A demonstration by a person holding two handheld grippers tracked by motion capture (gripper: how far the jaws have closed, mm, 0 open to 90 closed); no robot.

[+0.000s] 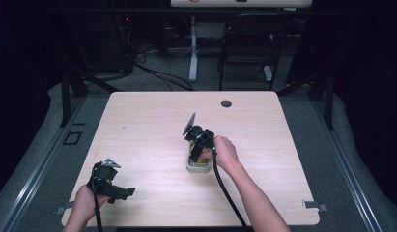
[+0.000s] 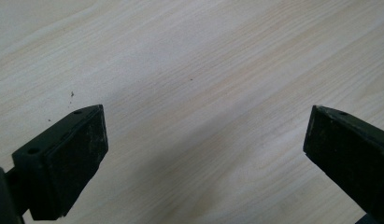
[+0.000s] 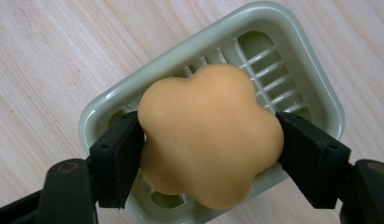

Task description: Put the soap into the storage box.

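The right gripper fingers clamp the lobed soap above the soap dish; smooth soap may slip. Left gripper fingers stand wide over the desk.

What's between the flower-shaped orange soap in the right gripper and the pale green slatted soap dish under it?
Nothing visible. The orange flower-shaped soap sits between the right gripper fingers, directly over the pale green slatted plastic soap dish. The slats showing around the soap are bare.
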